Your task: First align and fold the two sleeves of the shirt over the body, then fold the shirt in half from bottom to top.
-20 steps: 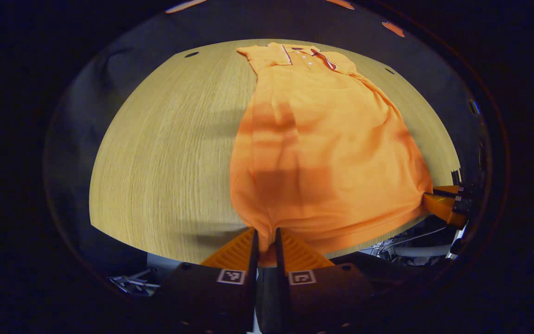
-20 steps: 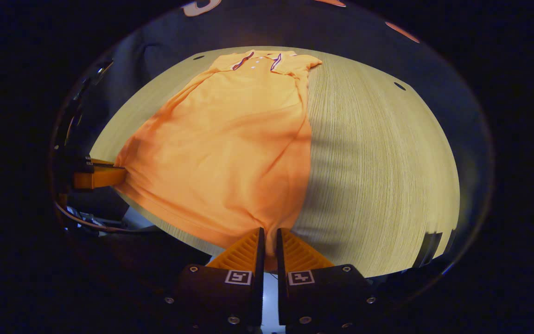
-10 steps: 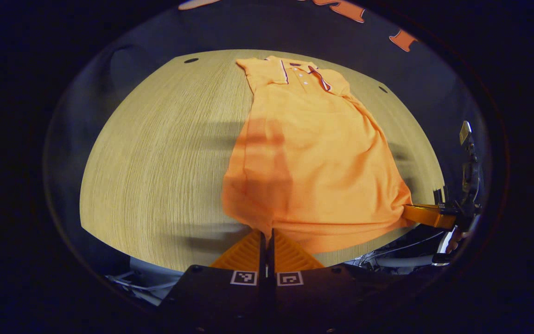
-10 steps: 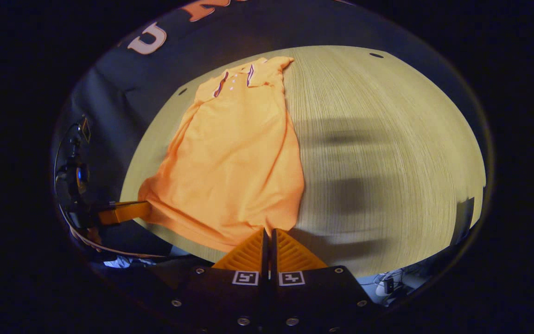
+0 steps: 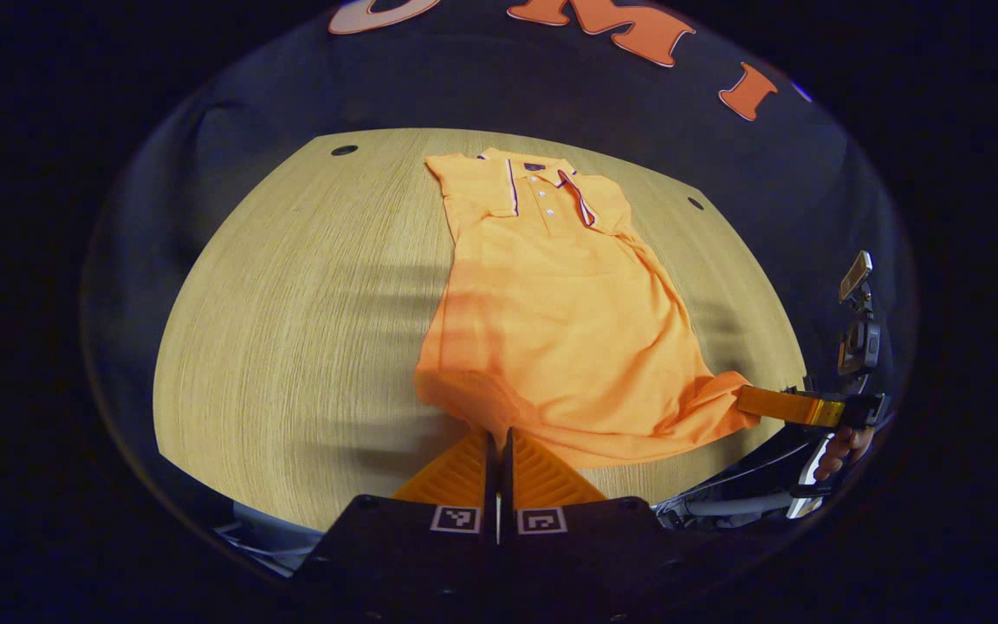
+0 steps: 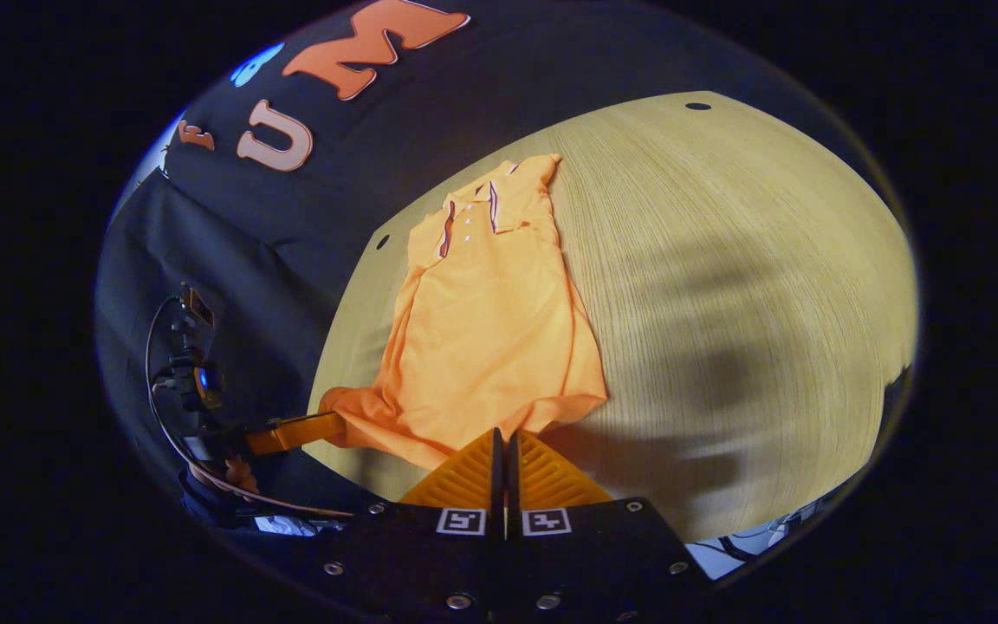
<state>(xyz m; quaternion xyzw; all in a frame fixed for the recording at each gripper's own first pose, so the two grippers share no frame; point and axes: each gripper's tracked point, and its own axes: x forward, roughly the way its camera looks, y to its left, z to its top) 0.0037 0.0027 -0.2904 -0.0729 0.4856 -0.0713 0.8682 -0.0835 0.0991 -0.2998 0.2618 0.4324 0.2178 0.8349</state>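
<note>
Orange polo shirt (image 5: 560,321) is lying on your wood-grain table (image 5: 291,321), collar (image 5: 542,178) at the far end with the sleeves already tucked over the body. In the left gripper view your left gripper (image 5: 498,438) has its two fingers pressed together on the near hem corner, so it's pinching the fabric, and the hem looks a bit lifted and bunched there. Off to the right you can see your right gripper (image 5: 746,400) clamped on the other hem corner, with your hand (image 5: 841,446) behind it just past the table edge.

Right gripper view is pretty much the mirror of that. The shirt (image 6: 486,334) runs away from you toward the collar (image 6: 473,212), sitting on the left part of the table (image 6: 724,286). Your right gripper (image 6: 504,438) is closed tight on the bottom hem, and the left gripper (image 6: 334,423) comes in from the left, gripping the opposite corner where the cloth is pulled into a little point.
</note>
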